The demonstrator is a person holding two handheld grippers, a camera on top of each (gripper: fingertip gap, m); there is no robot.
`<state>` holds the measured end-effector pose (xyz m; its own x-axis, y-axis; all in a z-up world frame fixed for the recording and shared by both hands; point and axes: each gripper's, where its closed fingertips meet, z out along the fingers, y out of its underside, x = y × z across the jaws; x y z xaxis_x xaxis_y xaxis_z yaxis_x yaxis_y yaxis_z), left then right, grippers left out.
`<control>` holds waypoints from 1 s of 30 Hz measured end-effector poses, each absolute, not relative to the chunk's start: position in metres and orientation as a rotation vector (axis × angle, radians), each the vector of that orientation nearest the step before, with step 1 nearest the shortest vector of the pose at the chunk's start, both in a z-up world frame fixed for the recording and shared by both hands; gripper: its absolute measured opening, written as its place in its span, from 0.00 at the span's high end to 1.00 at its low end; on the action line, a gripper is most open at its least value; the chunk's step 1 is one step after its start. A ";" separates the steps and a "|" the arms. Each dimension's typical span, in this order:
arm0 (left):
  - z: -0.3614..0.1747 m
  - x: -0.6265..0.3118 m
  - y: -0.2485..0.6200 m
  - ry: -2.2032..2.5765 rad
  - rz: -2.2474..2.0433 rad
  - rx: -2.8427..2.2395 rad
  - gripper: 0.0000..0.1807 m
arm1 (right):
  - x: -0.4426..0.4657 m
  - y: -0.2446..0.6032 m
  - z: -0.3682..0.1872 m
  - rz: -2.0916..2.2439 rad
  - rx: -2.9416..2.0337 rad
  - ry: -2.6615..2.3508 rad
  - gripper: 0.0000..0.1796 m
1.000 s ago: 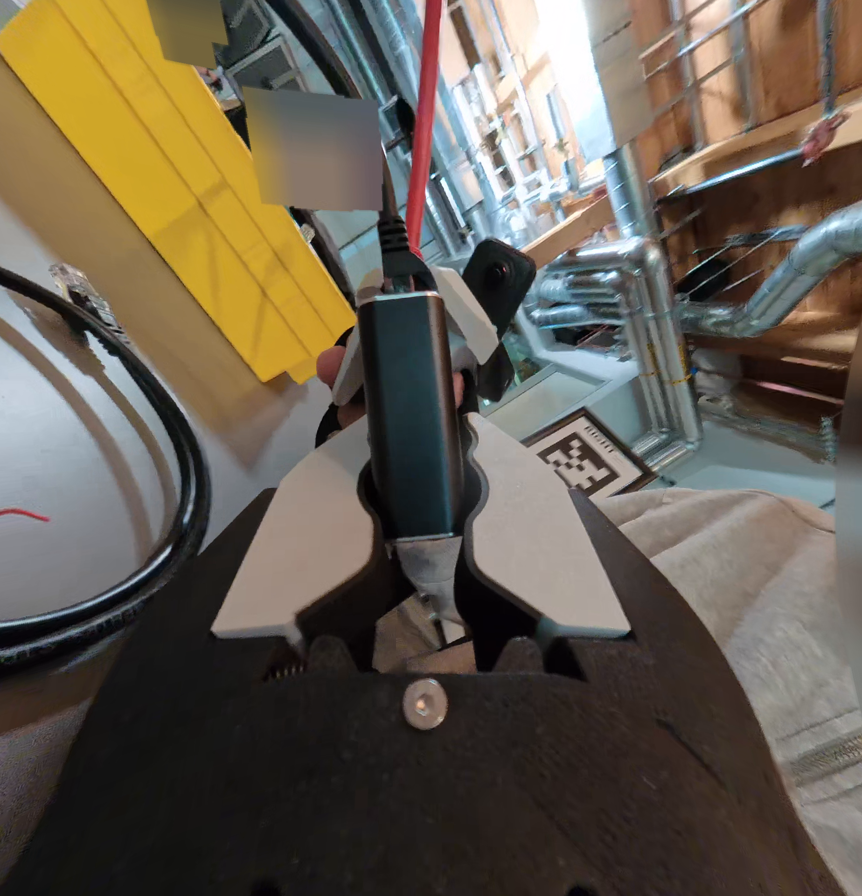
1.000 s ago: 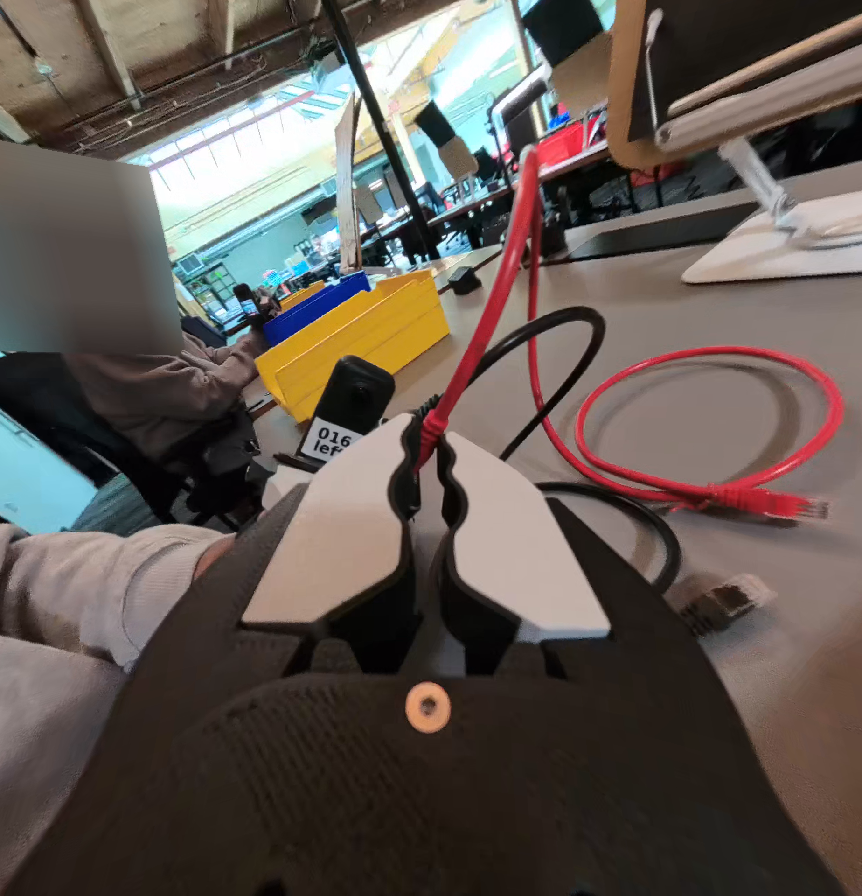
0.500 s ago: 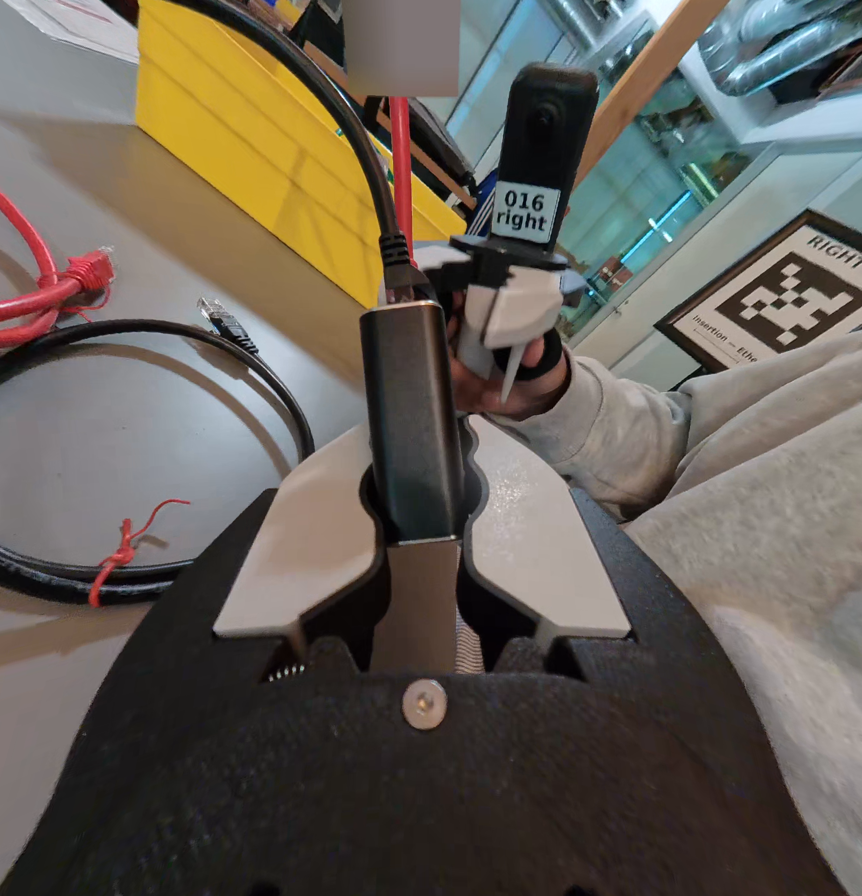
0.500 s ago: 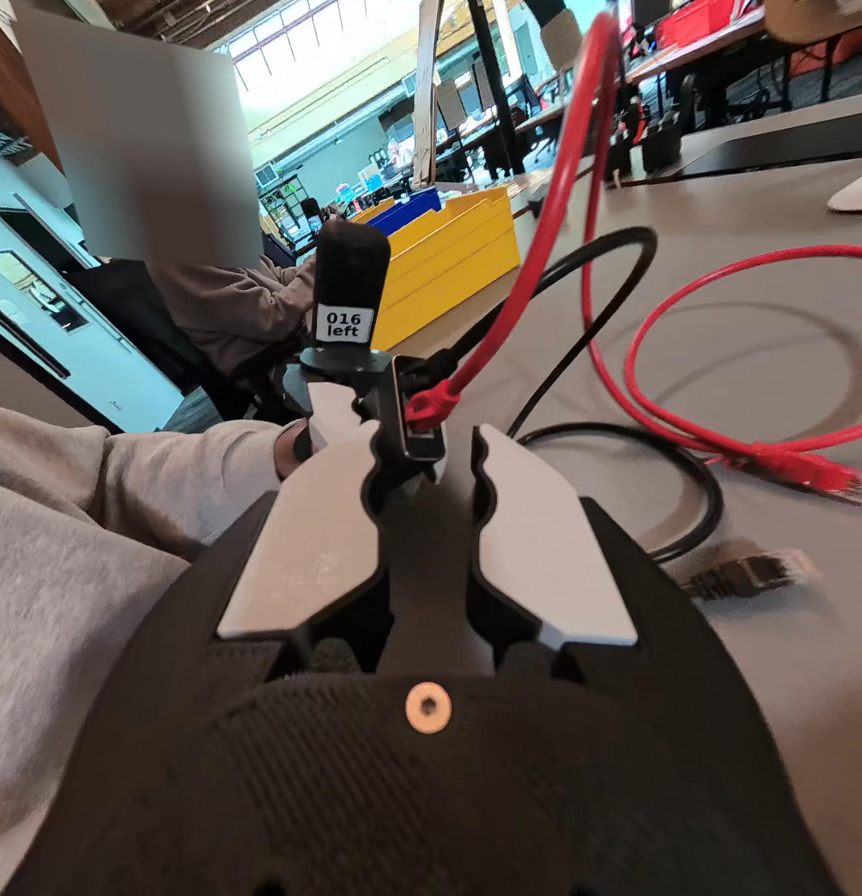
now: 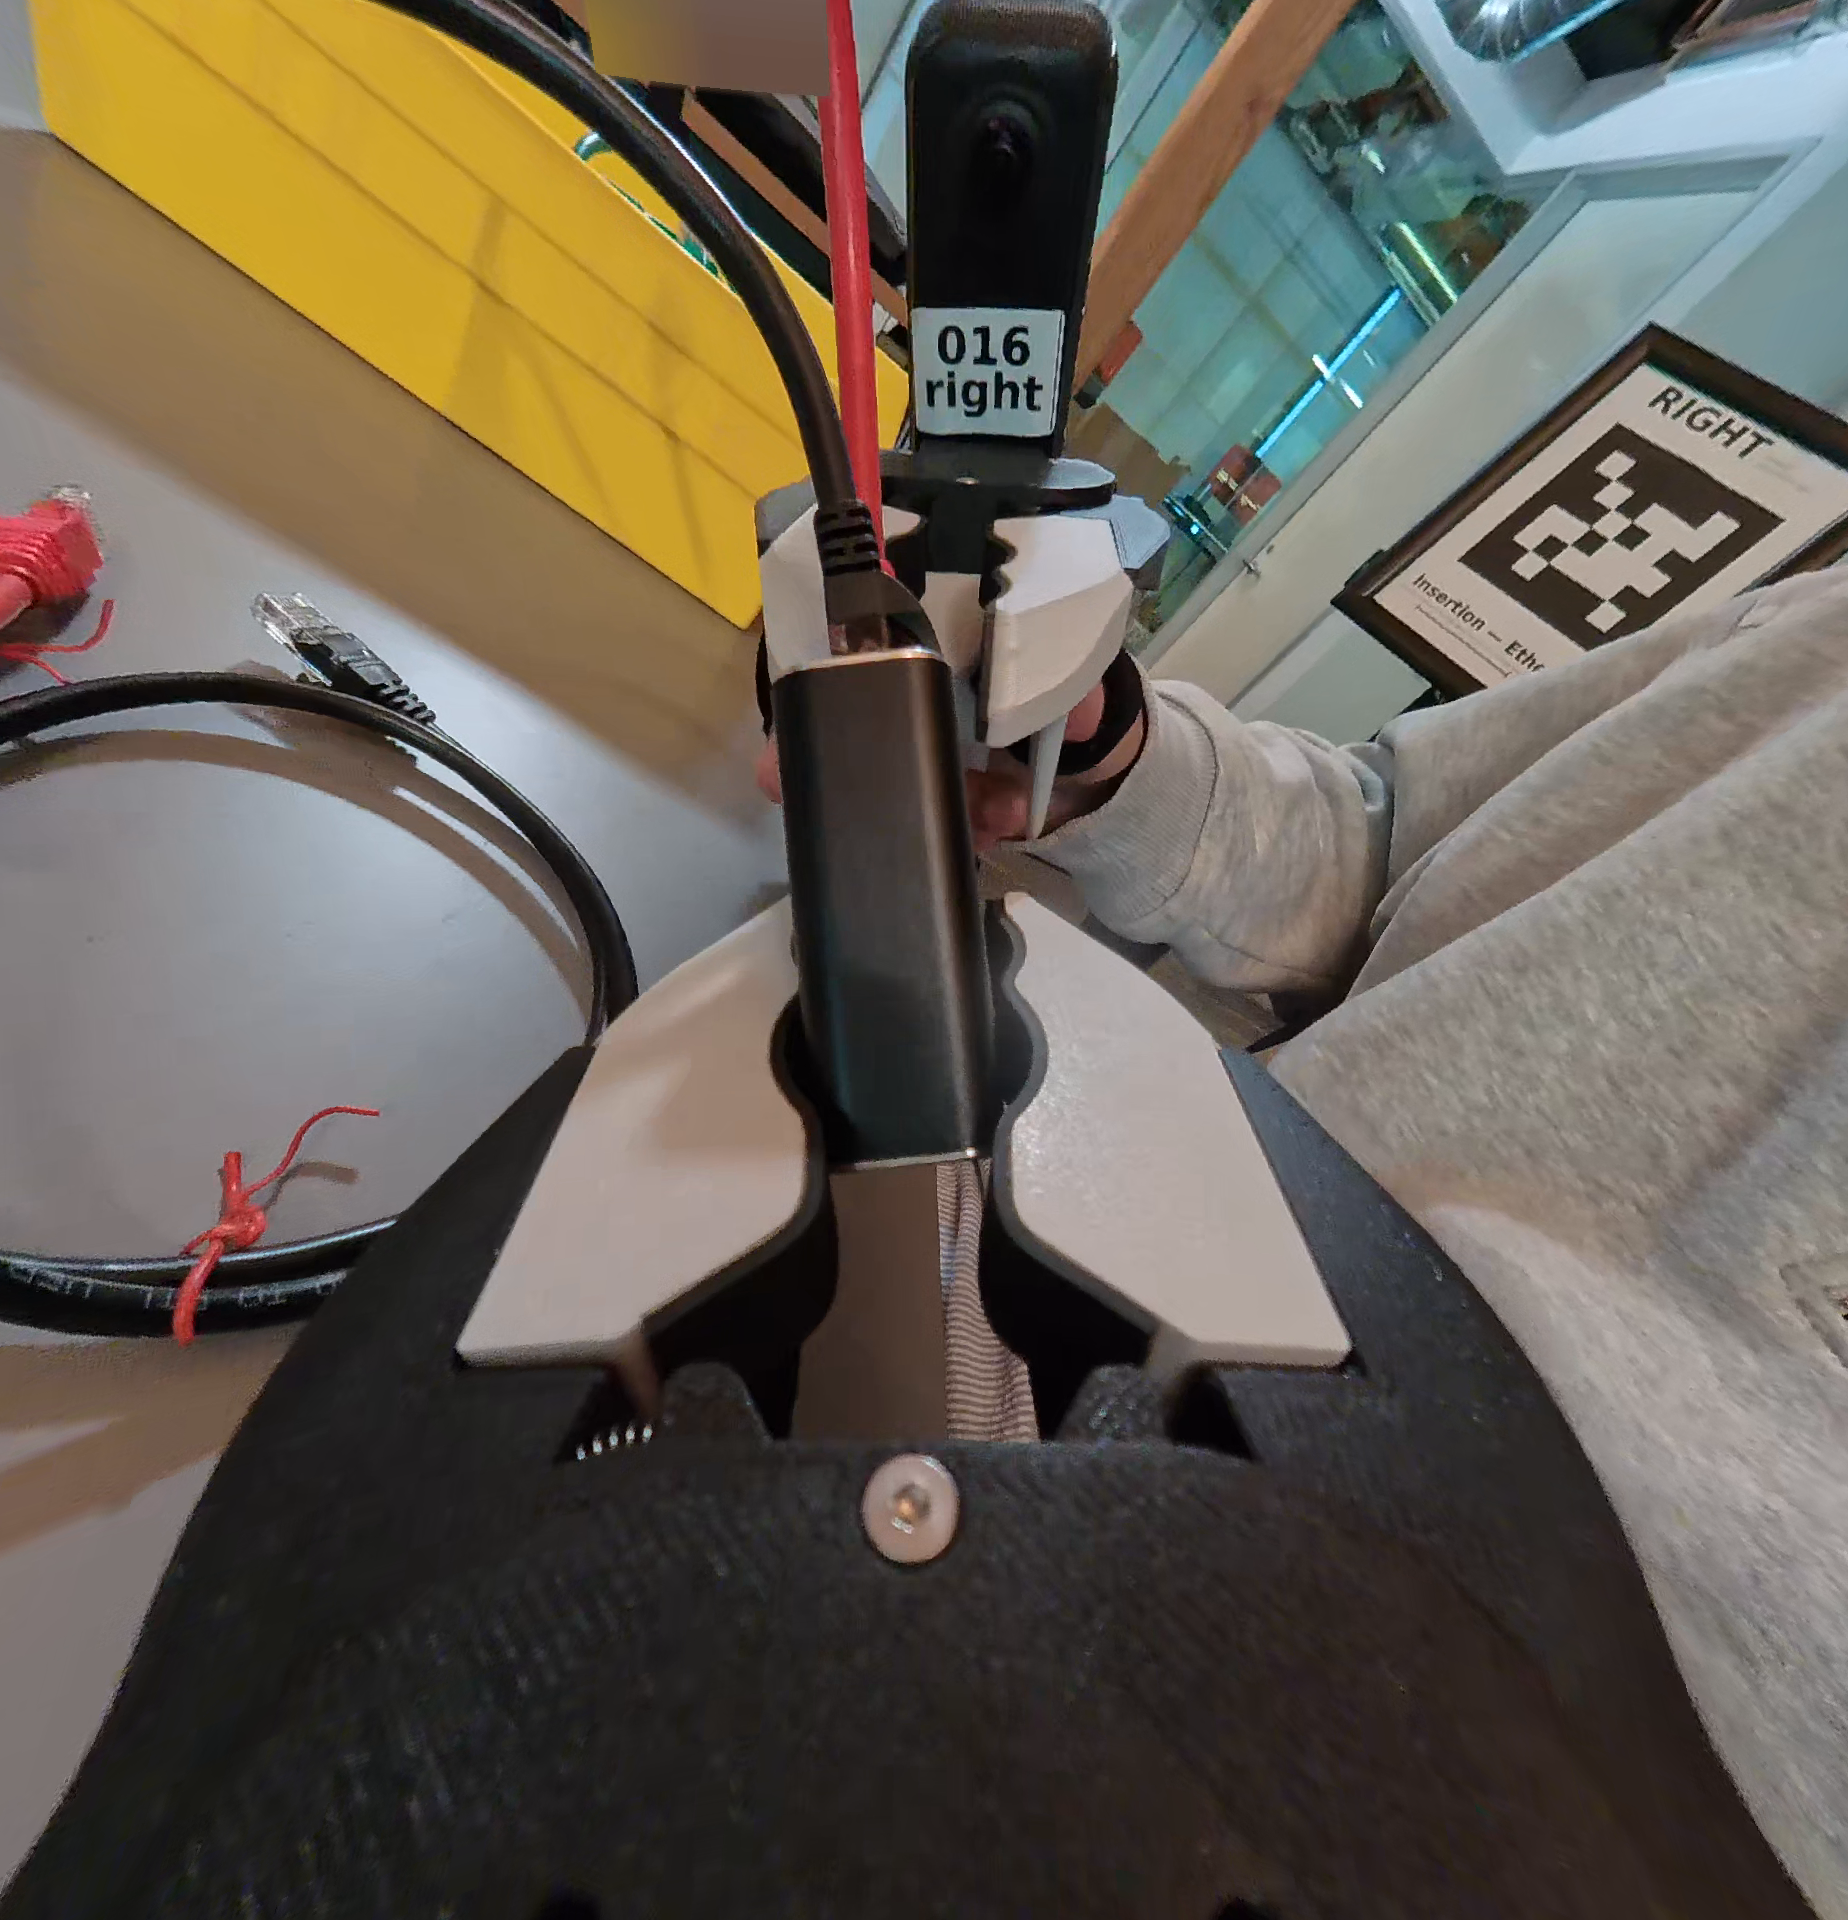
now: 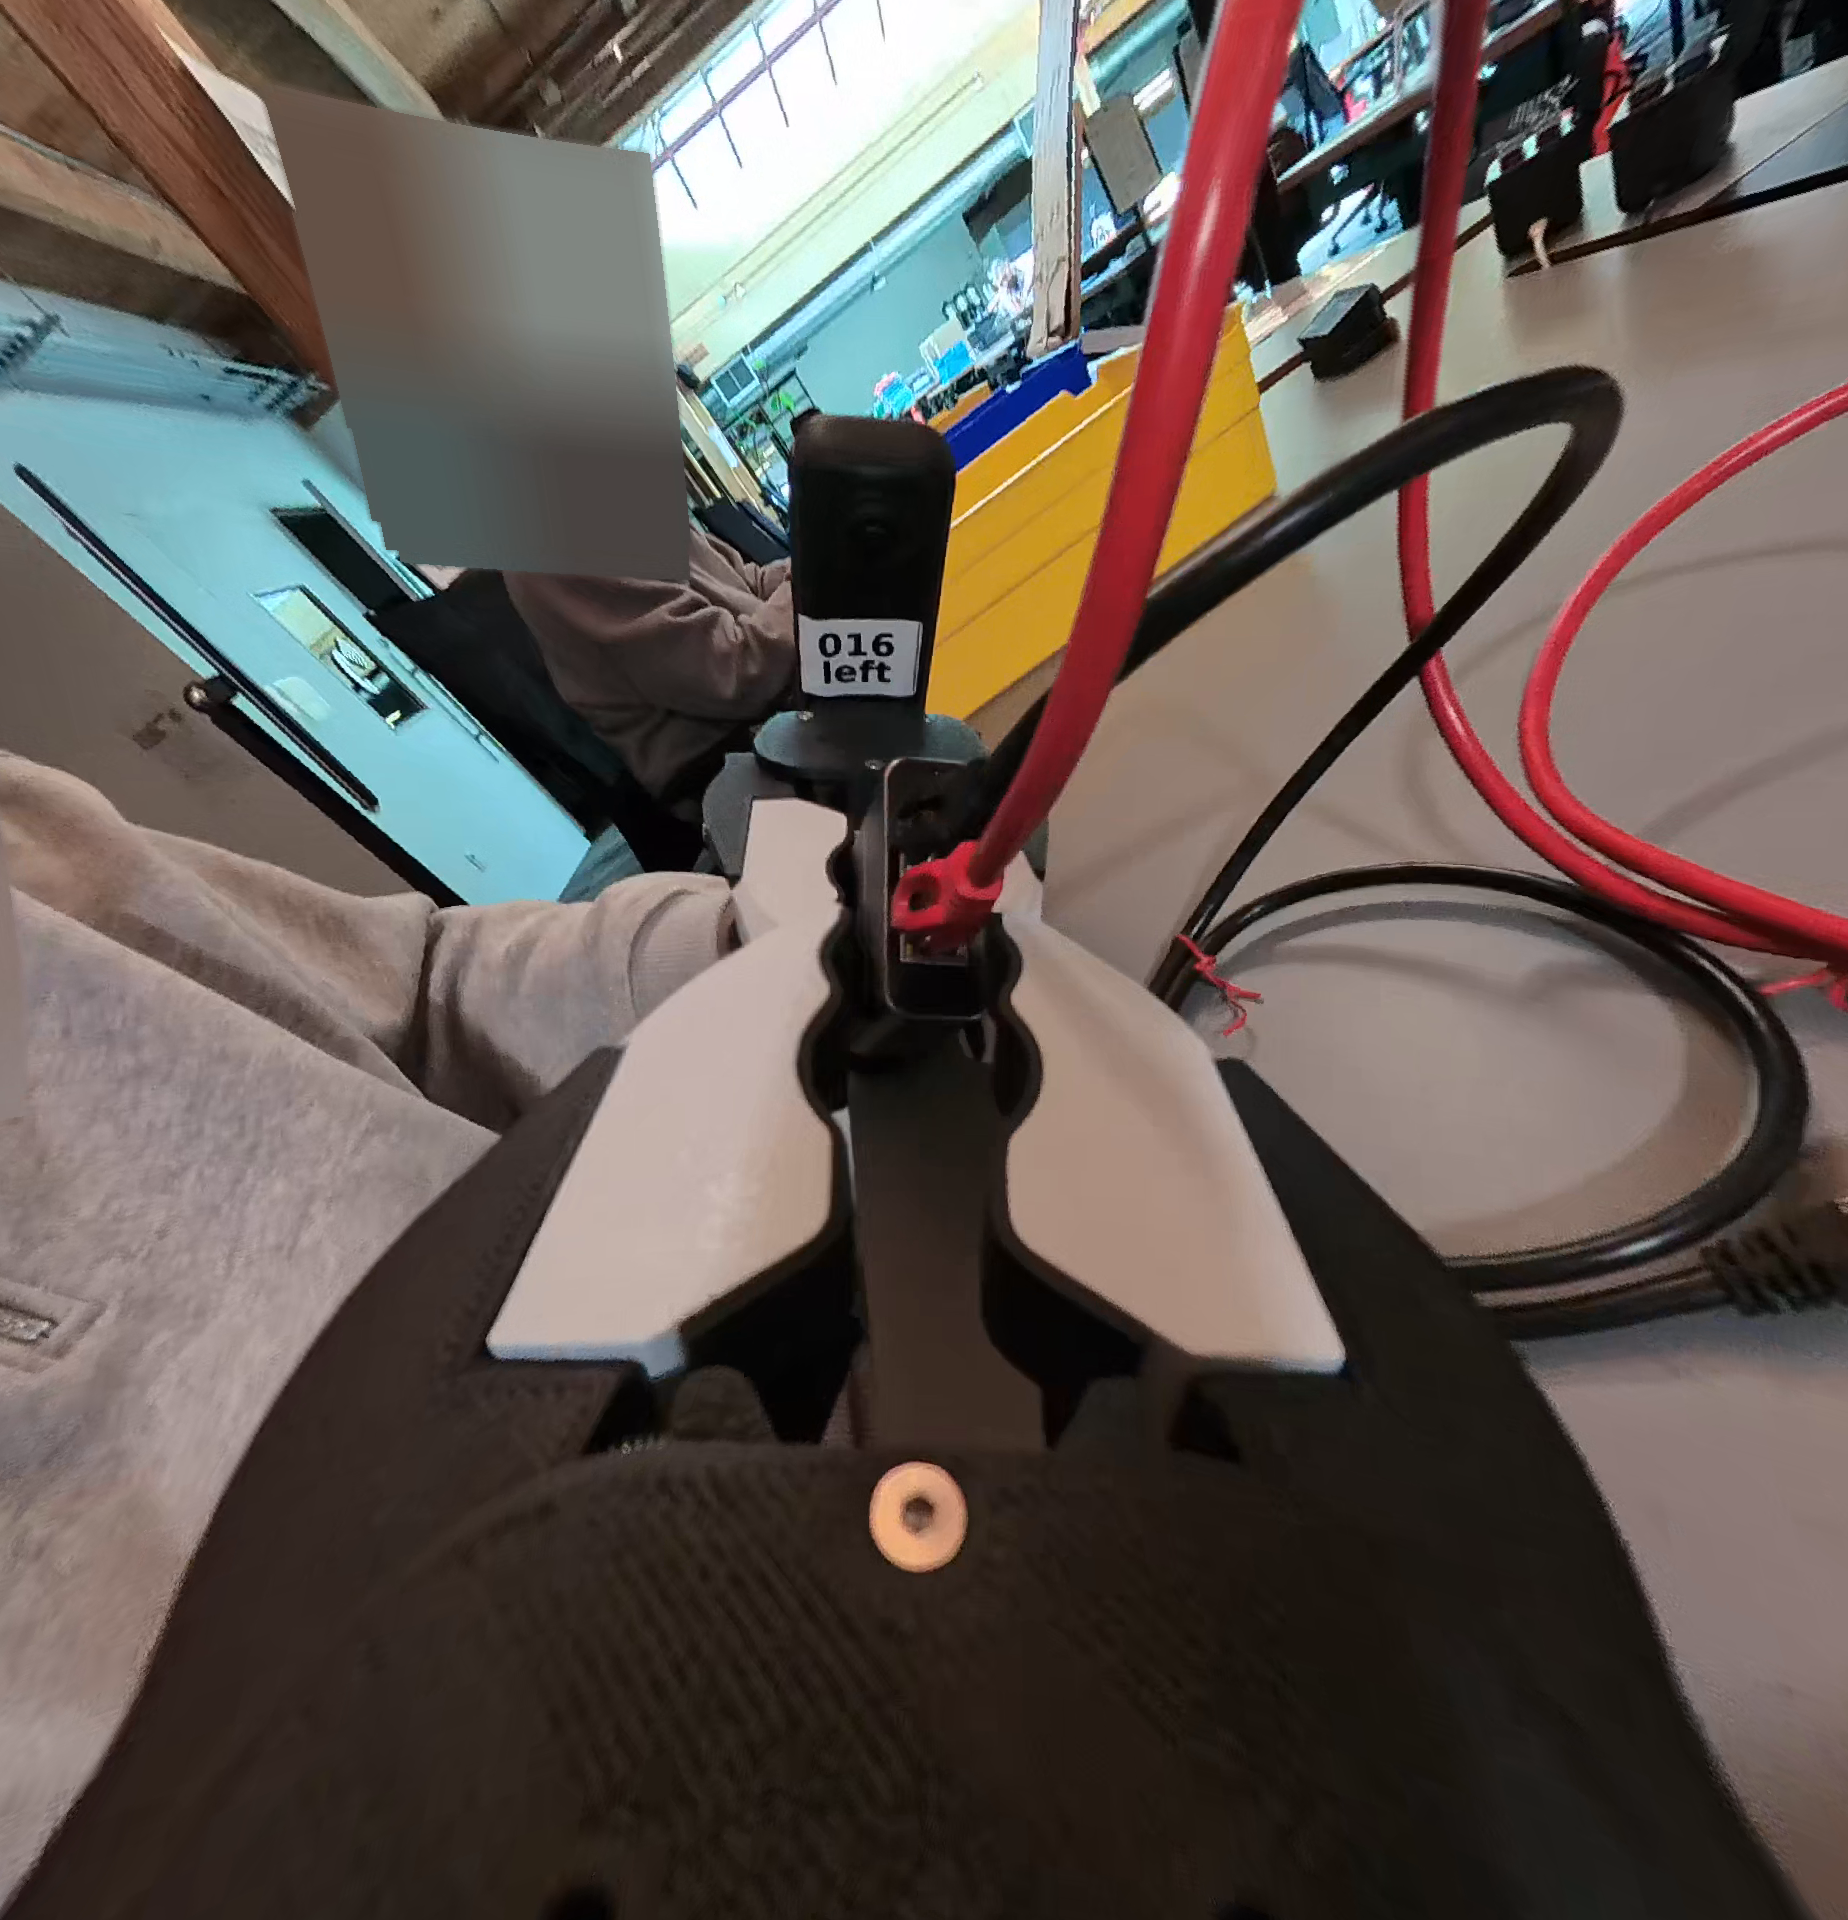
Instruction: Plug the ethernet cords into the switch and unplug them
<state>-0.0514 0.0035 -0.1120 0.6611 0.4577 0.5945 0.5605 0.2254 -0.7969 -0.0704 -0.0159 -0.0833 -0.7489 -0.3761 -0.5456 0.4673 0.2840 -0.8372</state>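
The left claw (image 5: 894, 966) clamps the black switch (image 5: 878, 894), while the right claw (image 6: 925, 935) stands apart around its red ethernet plug (image 6: 941, 899).

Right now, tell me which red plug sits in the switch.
The red plug seated in the raised switch; the other red plug lies loose on the table, away from it.
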 end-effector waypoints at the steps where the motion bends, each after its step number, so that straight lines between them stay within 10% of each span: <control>1: -0.112 -0.051 0.004 -0.924 -0.085 -1.408 0.84 | -0.070 -0.015 -0.084 -1.542 0.077 1.871 0.88; 30: -0.108 -0.054 0.000 -0.939 -0.150 -1.307 0.85 | -0.063 -0.016 -0.093 -1.518 0.027 1.953 0.91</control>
